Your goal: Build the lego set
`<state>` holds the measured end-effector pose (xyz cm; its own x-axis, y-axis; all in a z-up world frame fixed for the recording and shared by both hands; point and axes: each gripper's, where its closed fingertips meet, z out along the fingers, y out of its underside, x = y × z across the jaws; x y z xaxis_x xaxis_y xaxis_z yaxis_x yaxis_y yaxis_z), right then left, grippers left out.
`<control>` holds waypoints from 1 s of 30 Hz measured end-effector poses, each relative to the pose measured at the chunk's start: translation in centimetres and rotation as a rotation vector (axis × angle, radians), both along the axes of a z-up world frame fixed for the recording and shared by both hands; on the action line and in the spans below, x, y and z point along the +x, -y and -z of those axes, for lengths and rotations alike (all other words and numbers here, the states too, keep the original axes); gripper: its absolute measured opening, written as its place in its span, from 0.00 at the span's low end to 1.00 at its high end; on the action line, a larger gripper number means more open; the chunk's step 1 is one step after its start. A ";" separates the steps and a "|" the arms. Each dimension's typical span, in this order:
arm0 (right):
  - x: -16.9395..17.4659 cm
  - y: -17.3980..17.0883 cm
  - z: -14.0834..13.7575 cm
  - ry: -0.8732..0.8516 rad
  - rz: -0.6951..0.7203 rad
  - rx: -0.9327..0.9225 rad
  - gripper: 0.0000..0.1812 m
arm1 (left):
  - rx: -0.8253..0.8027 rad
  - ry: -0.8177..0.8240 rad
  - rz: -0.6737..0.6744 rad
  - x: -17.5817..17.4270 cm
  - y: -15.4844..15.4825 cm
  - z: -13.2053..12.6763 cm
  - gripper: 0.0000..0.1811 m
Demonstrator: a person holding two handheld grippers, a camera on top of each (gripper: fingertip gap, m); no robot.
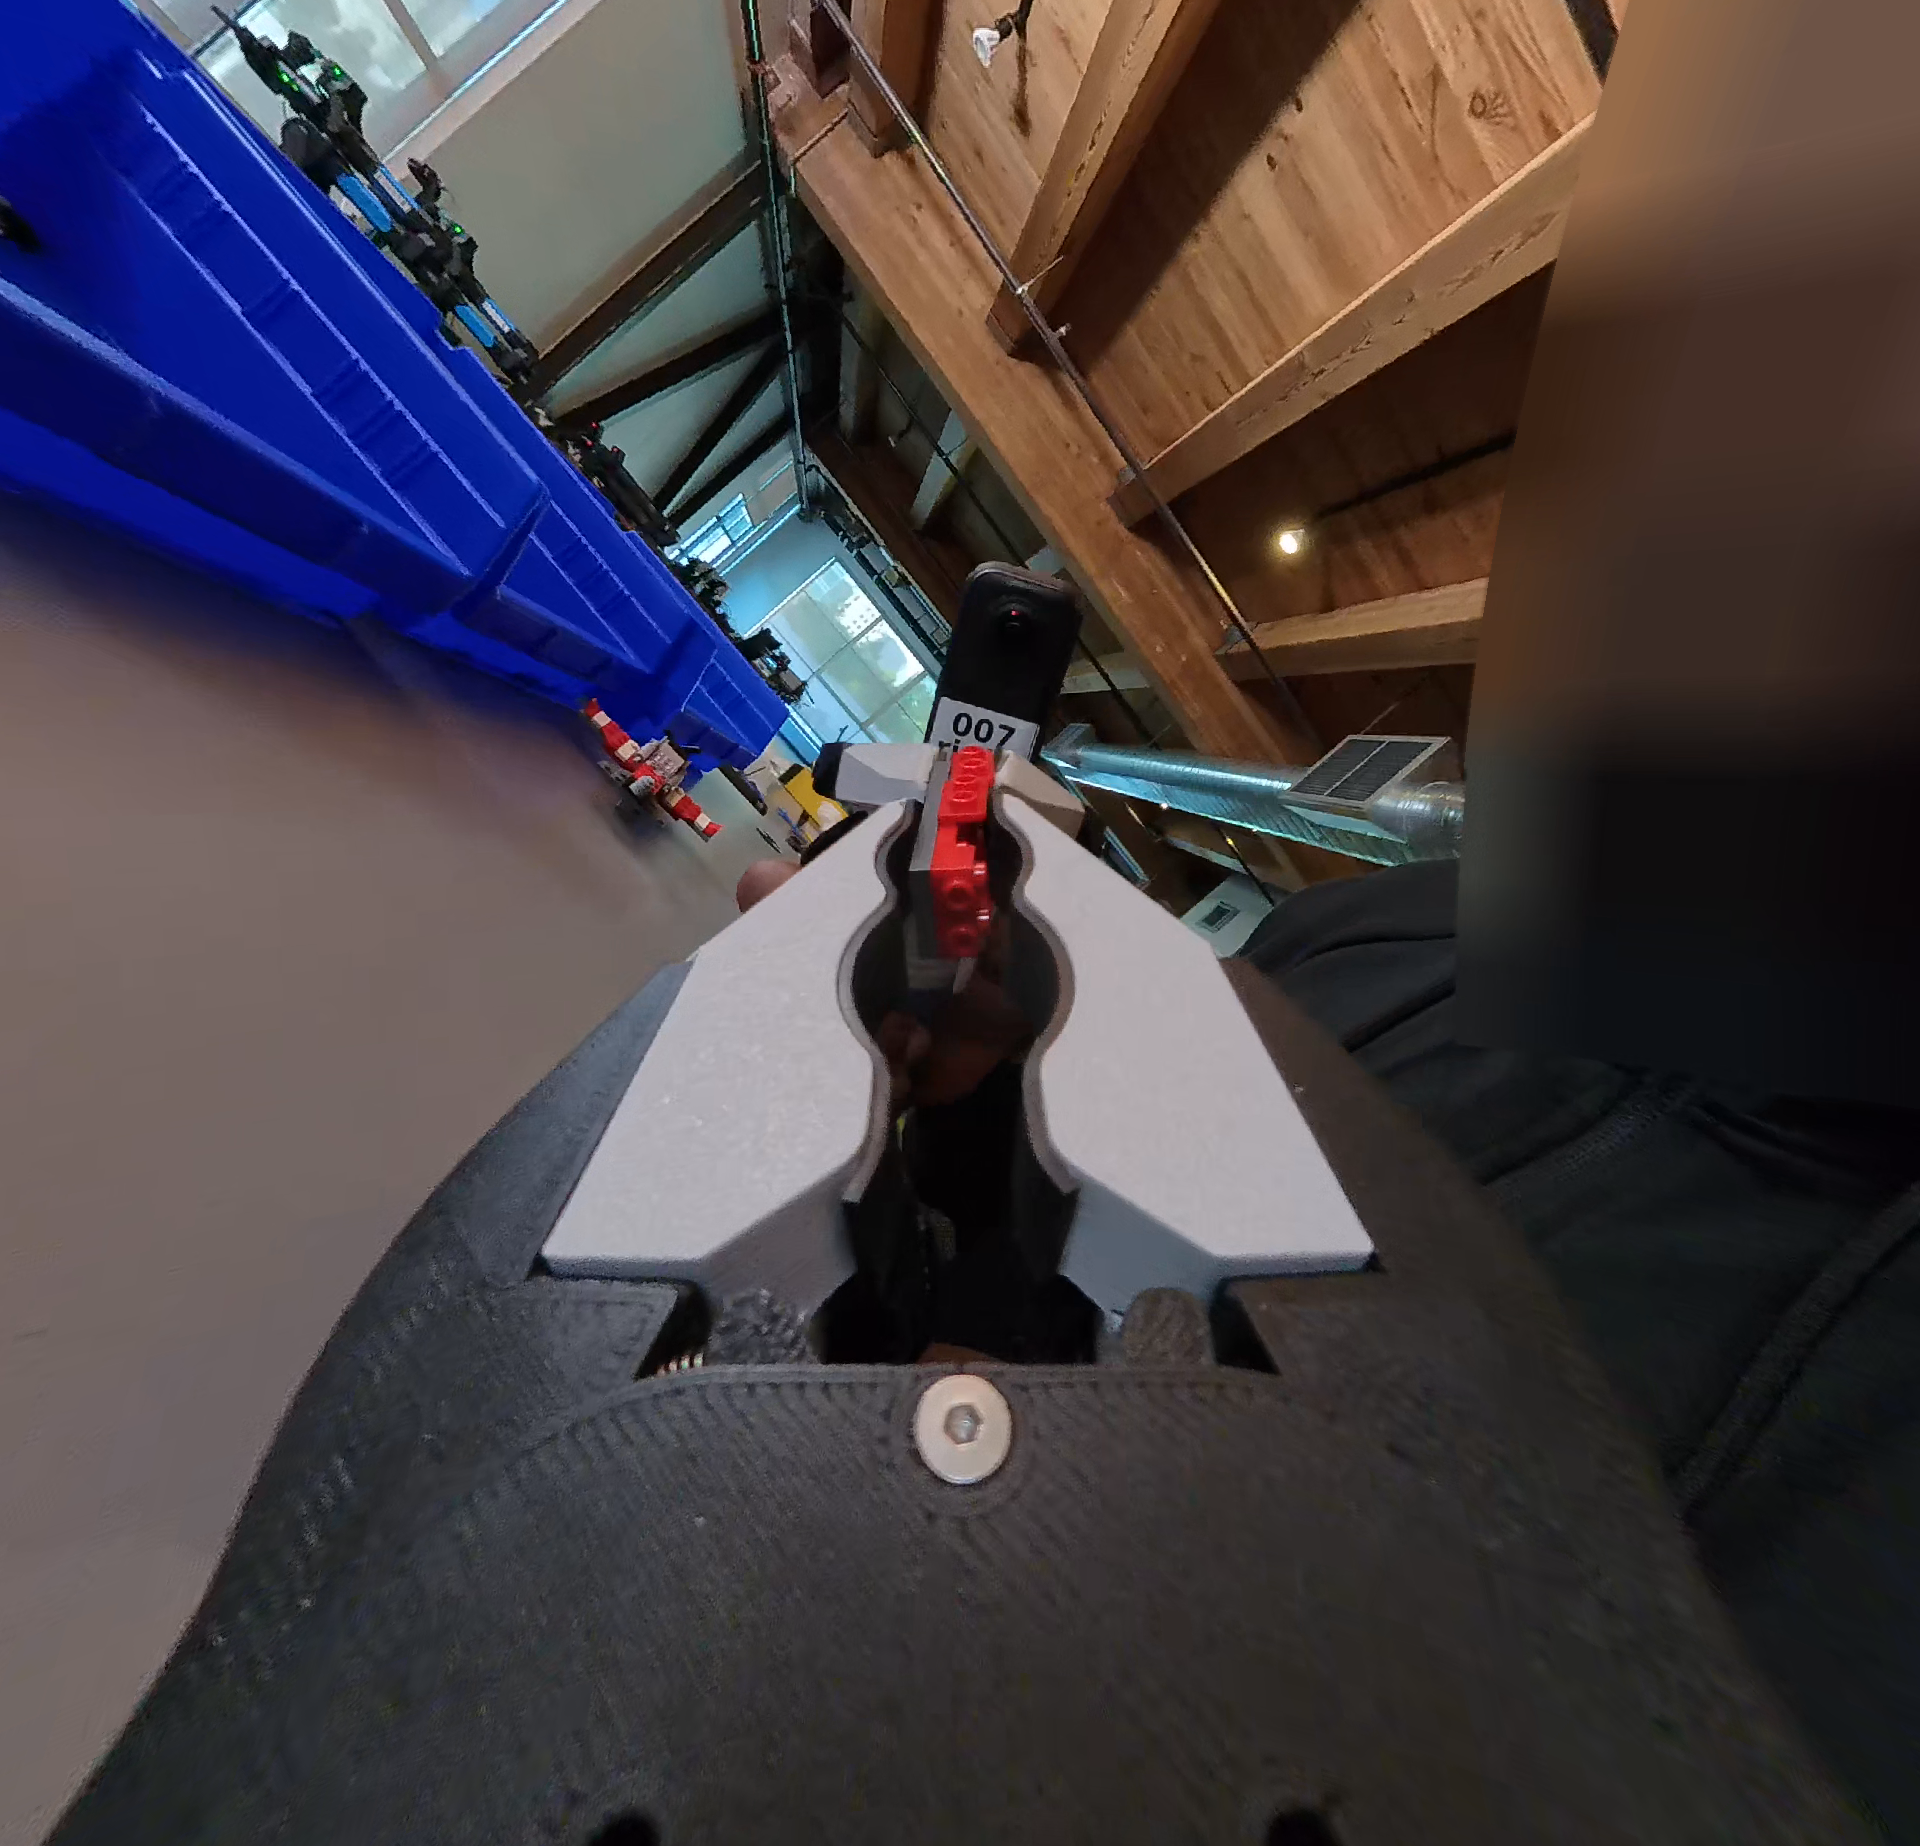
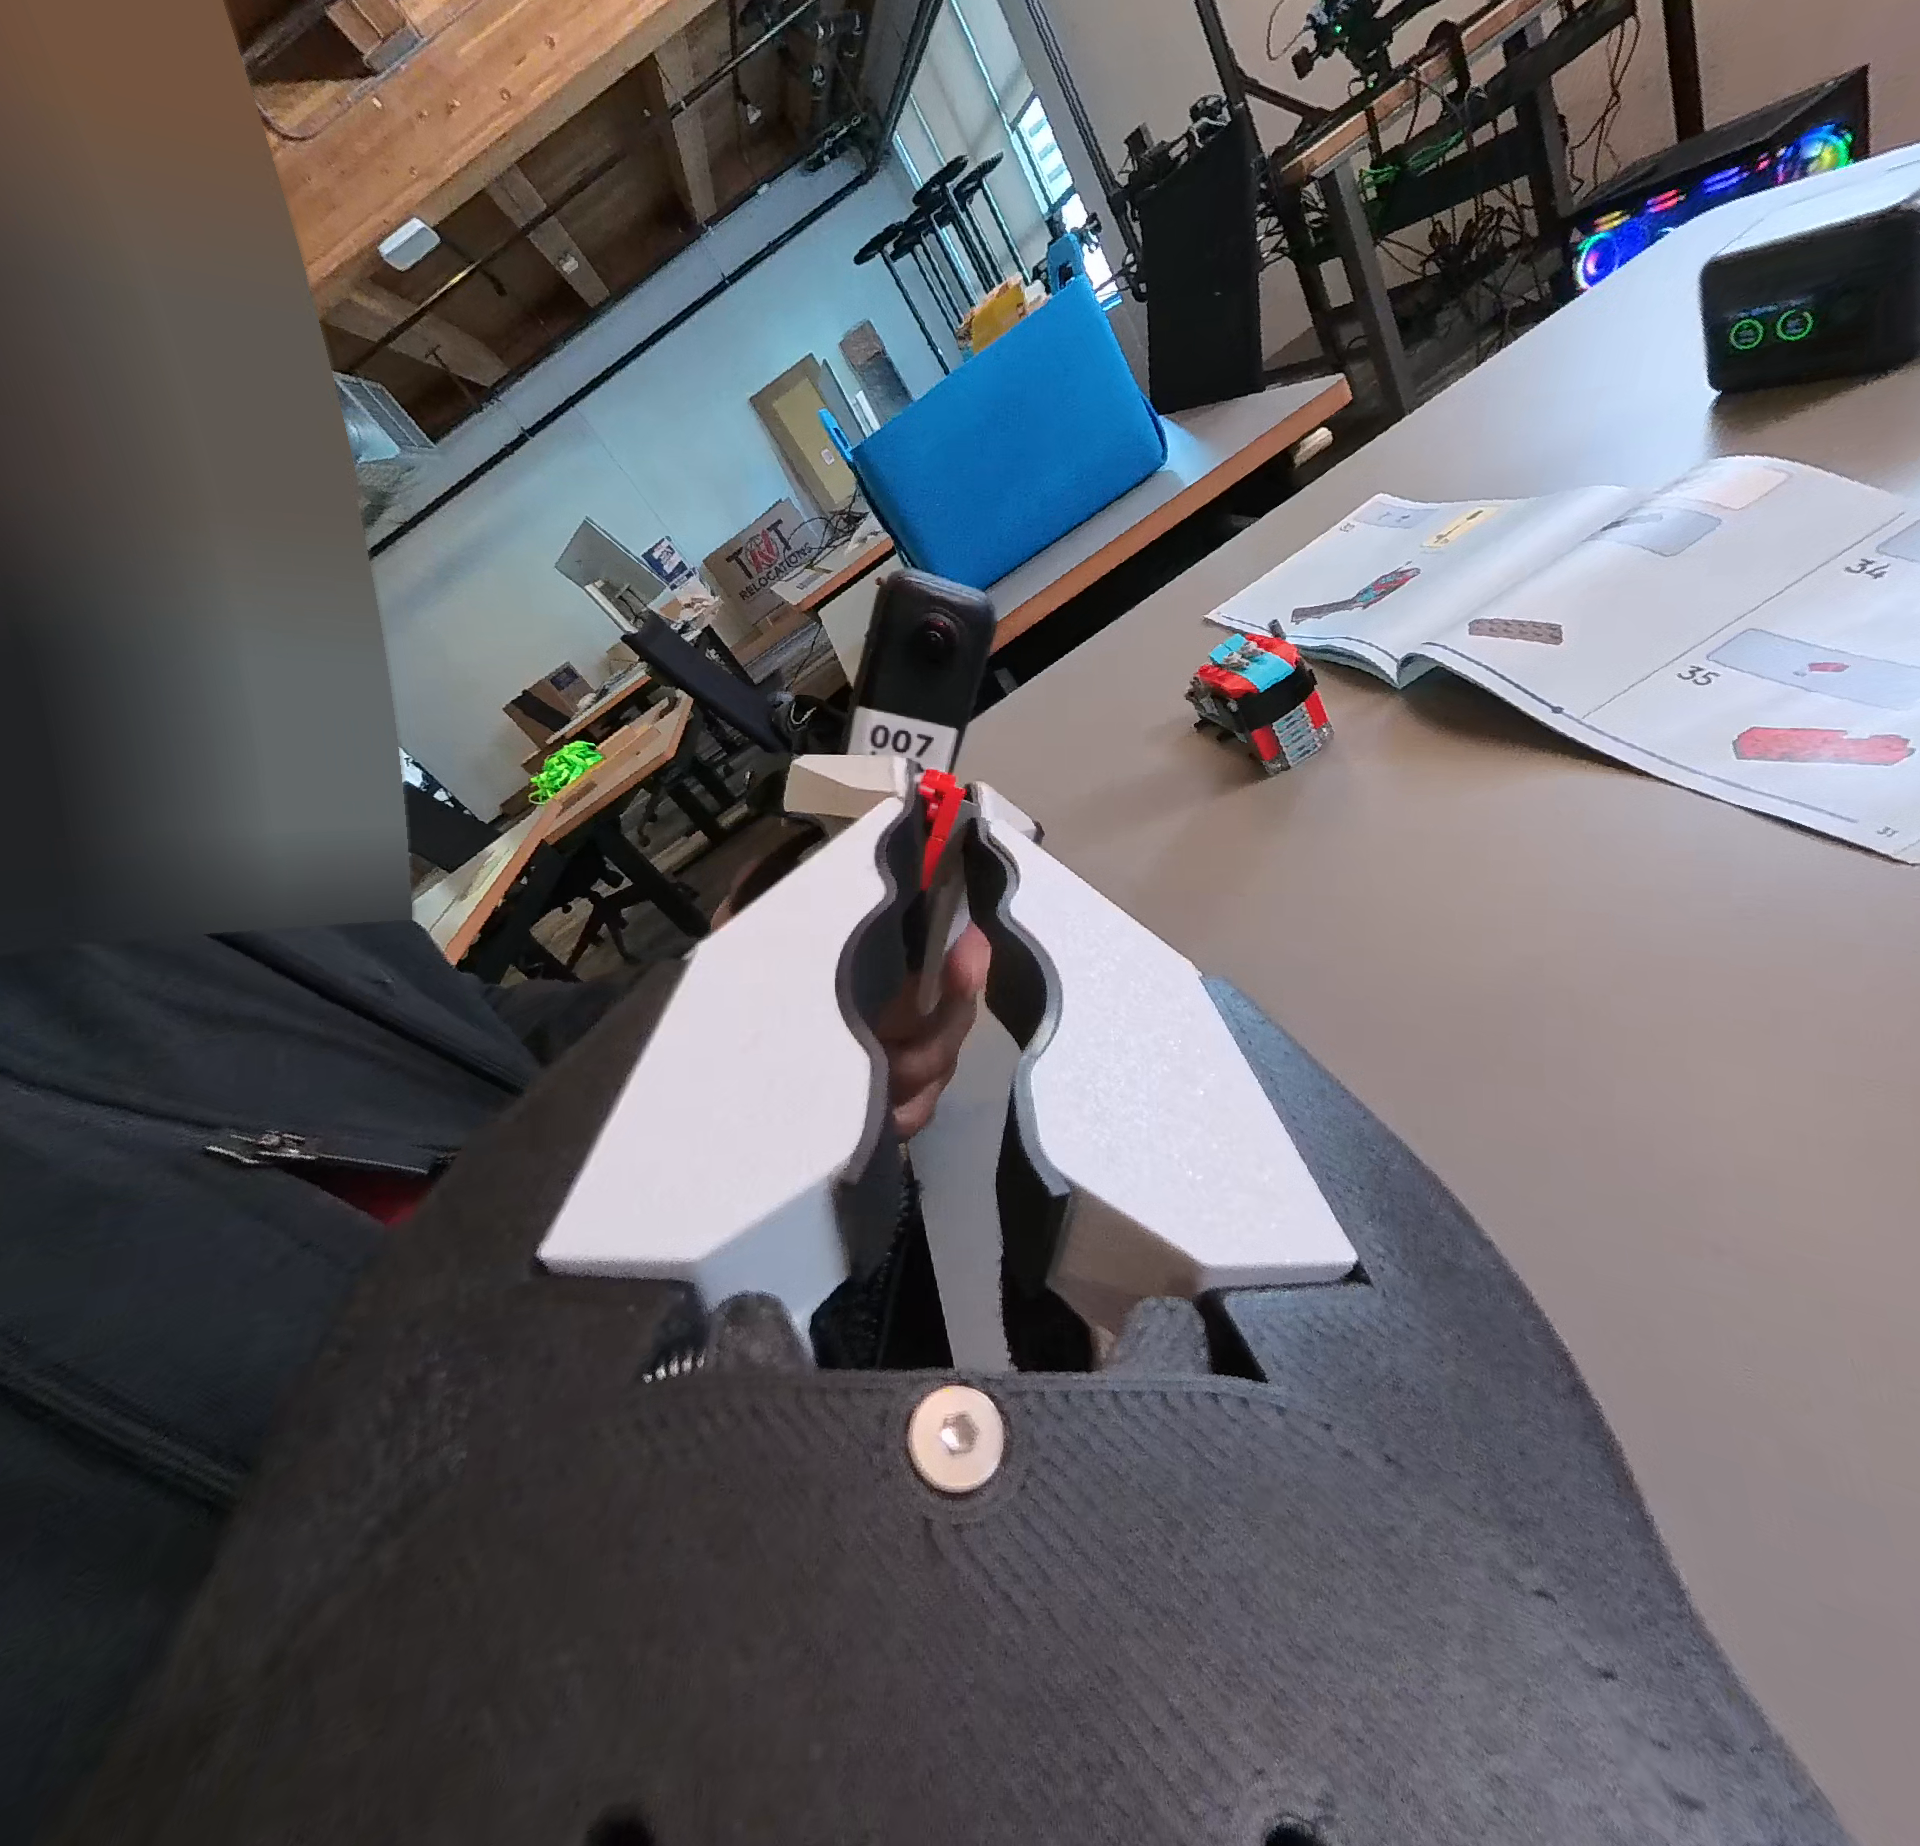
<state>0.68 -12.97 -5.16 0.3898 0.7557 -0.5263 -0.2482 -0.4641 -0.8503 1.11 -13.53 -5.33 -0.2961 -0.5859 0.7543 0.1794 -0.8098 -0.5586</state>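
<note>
My left gripper (image 1: 951,825) is shut on a small red brick assembly (image 1: 961,861) with a grey plate along its side. It holds the assembly up off the table. My right gripper (image 2: 940,809) meets it tip to tip and is shut on the red end of the same assembly (image 2: 938,814). Each view shows the other gripper just beyond, with its black camera (image 1: 1003,643) (image 2: 920,653). A partly built red, black and light blue lego model (image 2: 1260,700) stands on the grey table (image 2: 1455,1069). It shows small and blurred in the left wrist view (image 1: 655,768).
An open instruction booklet (image 2: 1621,633) lies on the table behind the model, and a black device (image 2: 1813,300) sits further back. Blue bins (image 1: 260,342) line the table's edge in the left wrist view. A person's dark jacket (image 2: 156,1225) is close by. Both grippers' tips are close together, under 4 cm apart.
</note>
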 end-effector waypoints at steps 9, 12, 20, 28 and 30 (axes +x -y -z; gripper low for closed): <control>-0.1 0.3 -0.2 0.013 0.008 0.017 0.04 | 0.086 -0.053 -0.058 -0.1 0.1 -0.3 0.05; -0.1 0.3 -0.4 0.016 0.011 0.023 0.04 | 0.092 -0.060 -0.067 -0.1 0.1 -0.3 0.05; -0.1 0.4 -0.5 0.025 0.018 0.066 0.04 | 0.125 -0.071 -0.043 -0.1 0.4 -0.3 0.06; -0.1 0.5 -0.6 0.022 0.014 0.097 0.04 | 0.183 -0.072 -0.016 -0.3 0.8 0.1 0.06; -0.2 0.6 -0.7 0.023 0.008 0.113 0.04 | 0.200 -0.055 -0.014 -0.4 0.9 0.0 0.06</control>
<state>0.47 -13.61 -4.44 0.4071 0.8064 -0.4289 -0.2313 -0.3633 -0.9025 0.68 -14.40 -5.36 -0.2487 -0.7292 0.6375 0.1547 -0.6797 -0.7170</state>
